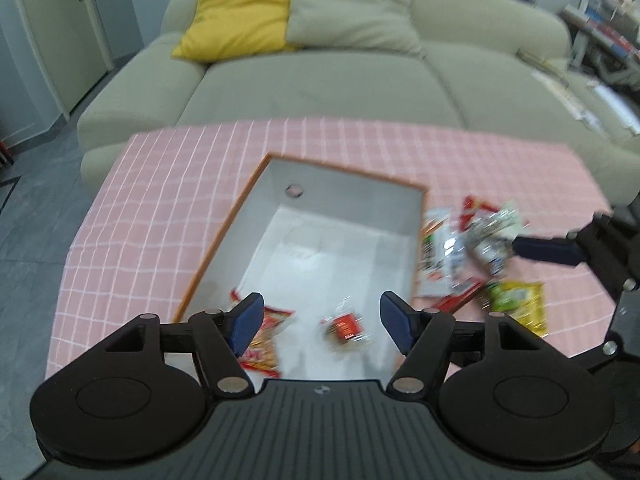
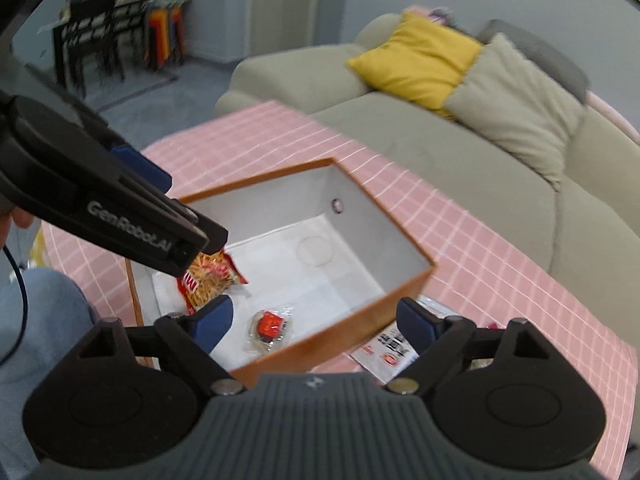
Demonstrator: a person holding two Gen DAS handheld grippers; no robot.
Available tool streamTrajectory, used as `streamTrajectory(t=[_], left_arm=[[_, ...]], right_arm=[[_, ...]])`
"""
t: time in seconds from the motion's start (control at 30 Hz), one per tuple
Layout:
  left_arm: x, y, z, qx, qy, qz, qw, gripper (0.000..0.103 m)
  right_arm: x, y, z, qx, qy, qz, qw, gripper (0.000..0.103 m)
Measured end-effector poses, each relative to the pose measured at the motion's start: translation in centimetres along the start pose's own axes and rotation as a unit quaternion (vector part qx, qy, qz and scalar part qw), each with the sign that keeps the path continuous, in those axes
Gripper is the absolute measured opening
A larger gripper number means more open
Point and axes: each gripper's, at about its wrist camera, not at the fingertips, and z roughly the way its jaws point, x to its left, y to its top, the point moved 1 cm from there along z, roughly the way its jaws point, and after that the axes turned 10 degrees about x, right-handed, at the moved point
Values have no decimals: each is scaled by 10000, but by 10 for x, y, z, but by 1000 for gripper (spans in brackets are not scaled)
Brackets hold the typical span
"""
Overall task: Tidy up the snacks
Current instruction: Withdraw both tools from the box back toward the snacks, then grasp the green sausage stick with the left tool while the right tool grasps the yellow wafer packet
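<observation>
An open box (image 1: pixel 240 208) with orange outer walls and a white inside sits on the pink checked tabletop (image 1: pixel 160 184), in front of a pale green sofa (image 1: pixel 320 80) that carries a yellow cushion (image 1: pixel 240 12). Inside the box, near its closer end, lie two snacks: a red and yellow packet (image 2: pixel 208 276) against the left wall, and just beside it a small clear-wrapped snack (image 2: pixel 270 330) with a red label. The left hand-held gripper (image 1: pixel 322 320) hangs above that end of the box with its blue pads (image 1: pixel 246 322) spread wide and nothing between them; both snacks lie below on the box floor. The right hand-held gripper (image 2: pixel 316 320) hovers over the near corner of the box, jaws likewise wide apart and empty. Outside the box, along its right wall, a loose pile (image 1: pixel 480 248) of packets rests on the tabletop: silvery and white wrappers, a red one, and a yellow-green bag (image 1: pixel 516 304) nearest the viewer. A white packet (image 2: pixel 396 350) with printed lettering lies flat just beside the box's near right wall. The views are blurred, so the print cannot be read.
</observation>
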Motion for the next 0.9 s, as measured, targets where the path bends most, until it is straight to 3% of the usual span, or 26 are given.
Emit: streamTrajectory(t=[0.23, 0.43, 0.63, 0.9], left_arm=[[-39, -15, -17, -493, -345, -76, 9982, 80], [-70, -33, -9, -615, -659, -132, 9958, 80], [-98, -47, 18, -397, -1158, -35, 9925, 80], [-126, -67, 70, 0, -1276, 112, 9918, 80]], right_arm=[[-16, -40, -27, -366, -299, 503, 9976, 87], [-37, -82, -33, -599, -611, 1148, 9897, 89], [-63, -133, -16, -449, -900, 1806, 9784, 90], [-85, -176, 16, -88, -1169, 2166, 9692, 90]])
